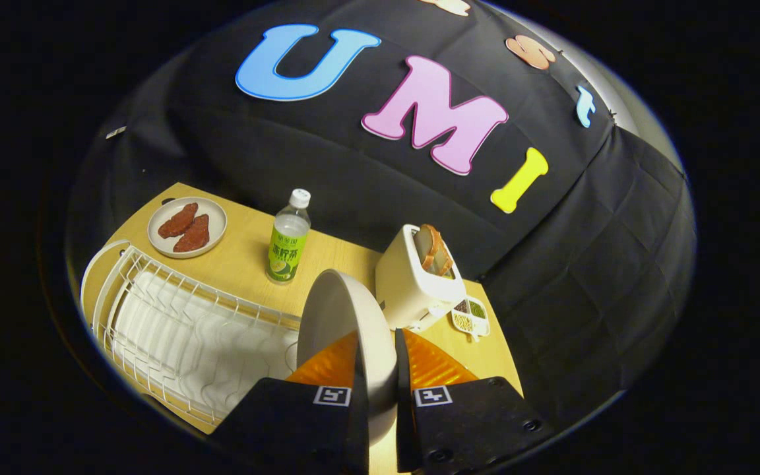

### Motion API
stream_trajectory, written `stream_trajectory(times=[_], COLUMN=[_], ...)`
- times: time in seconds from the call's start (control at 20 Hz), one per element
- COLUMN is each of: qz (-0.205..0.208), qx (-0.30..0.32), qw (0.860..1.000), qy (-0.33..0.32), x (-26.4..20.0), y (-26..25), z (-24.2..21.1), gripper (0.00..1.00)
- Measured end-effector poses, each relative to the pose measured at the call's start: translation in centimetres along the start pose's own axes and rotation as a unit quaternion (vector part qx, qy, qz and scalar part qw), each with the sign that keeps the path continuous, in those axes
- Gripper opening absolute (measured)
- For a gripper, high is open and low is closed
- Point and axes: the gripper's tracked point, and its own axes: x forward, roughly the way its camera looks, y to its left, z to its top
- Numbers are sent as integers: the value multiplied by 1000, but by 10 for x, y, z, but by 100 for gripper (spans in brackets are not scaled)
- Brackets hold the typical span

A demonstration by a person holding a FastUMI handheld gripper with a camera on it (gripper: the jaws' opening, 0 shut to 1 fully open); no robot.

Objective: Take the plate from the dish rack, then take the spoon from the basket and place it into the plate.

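The jaws [377,369] are clamped on the plate [344,316], one finger on each face, holding it on edge and lifted clear of the white wire dish rack [175,323] just beside it. Beyond the plate, the wooden tabletop [241,257] carries a toaster [413,284] with bread in its slot, a bottle [287,241], a small divided dish [470,315] and a saucer of meat [187,226].

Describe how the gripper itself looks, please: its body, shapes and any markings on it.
The gripper has two blocky black mounts with round screw heads. Each mount carries a small square black-and-white marker. Its two fingers are wedge-shaped with ribbed faces. No cables are visible.
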Motion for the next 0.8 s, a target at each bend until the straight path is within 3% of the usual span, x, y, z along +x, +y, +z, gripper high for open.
stream_trajectory(times=[0.2, 0.35, 0.55, 0.8], qz=[31, 79, 159, 188], qx=[47, 85, 145, 188], qw=[998, 993, 976, 964], qy=[-24, -32, -23, -13], x=[-24, -47, -81, -108], y=[-19, -39, -63, -100], z=[10, 5, -18, -70], gripper=[20, 20, 20, 20])
